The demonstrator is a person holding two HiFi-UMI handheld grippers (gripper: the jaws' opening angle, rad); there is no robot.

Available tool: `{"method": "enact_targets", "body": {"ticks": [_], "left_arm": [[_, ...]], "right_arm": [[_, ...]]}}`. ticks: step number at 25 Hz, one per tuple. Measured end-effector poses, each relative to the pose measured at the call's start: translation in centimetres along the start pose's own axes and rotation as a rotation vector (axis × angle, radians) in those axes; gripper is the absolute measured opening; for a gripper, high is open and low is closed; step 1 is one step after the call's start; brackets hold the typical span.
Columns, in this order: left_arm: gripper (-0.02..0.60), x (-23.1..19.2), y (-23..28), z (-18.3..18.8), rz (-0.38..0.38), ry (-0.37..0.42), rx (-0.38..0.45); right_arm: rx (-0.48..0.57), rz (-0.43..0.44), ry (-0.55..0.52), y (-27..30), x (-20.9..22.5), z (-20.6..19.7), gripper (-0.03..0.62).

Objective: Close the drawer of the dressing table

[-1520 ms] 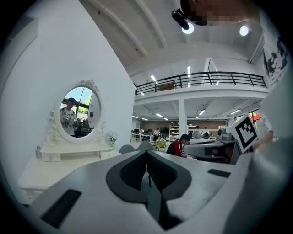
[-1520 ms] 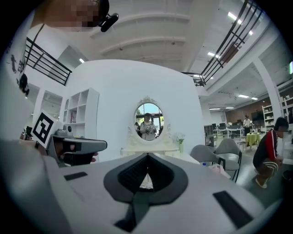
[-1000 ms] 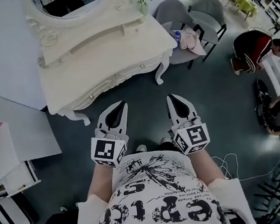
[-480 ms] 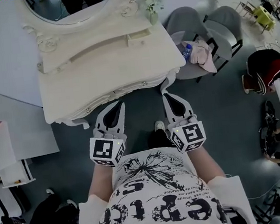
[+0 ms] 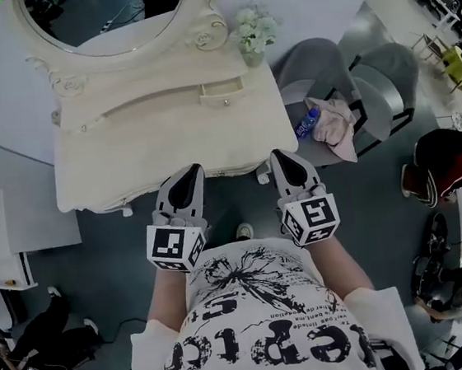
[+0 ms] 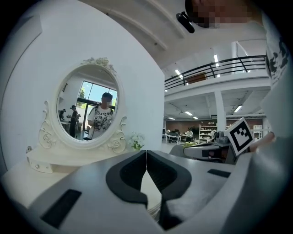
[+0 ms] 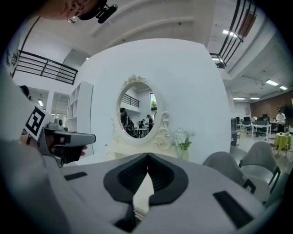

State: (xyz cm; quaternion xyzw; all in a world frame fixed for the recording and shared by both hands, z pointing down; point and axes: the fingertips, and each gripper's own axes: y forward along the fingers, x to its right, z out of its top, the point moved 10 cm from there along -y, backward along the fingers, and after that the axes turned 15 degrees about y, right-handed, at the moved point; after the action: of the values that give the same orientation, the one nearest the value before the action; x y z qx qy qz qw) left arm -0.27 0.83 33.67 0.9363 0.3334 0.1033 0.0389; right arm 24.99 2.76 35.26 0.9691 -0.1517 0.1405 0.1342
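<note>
Small cream wooden drawer [image 5: 222, 92] seen pulled out of ornate cream dressing table [image 5: 128, 154], upper tier. Judged light, rigid, free-sliding; front to be pushed beside round knob [image 5: 224, 103]. Left gripper [image 5: 190, 174], right gripper [image 5: 281, 157] clenched empty at table's front edge.

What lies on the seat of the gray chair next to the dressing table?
A water bottle and a crumpled pink cloth lie on the gray chair. Whatever is under the cloth is covered.

the person wears a white short-sleeved t-shirt [image 5: 264, 334] with a black splashed print and black lettering. the left gripper [image 5: 189, 172] and right gripper [image 5: 281, 156] are pale grey wedges with dark padded jaw linings, each carrying a white cube [image 5: 172, 246] with black square markers
</note>
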Motion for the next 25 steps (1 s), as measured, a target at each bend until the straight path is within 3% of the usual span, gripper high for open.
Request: {"method": "enact_targets", "body": {"ticks": [12,17,25], "left_arm": [[0.020,-4.5,6.6,-1.7,0.081,-0.067,-0.073],[0.020,-8.0,10.7,-2.9,0.063,-0.087,-0.067],[0.020,-14.0,15.9,-4.2,0.014,-0.053,-0.064]], "right_arm": [[-0.124,0.041,0.012,9.5,3.8,0.5,0.017],[-0.157,0.021,-0.011,14.2,4.6,0.7,0.017],[-0.185,-0.017,0.030,22.0,5.2,0.2,0.017]]}}
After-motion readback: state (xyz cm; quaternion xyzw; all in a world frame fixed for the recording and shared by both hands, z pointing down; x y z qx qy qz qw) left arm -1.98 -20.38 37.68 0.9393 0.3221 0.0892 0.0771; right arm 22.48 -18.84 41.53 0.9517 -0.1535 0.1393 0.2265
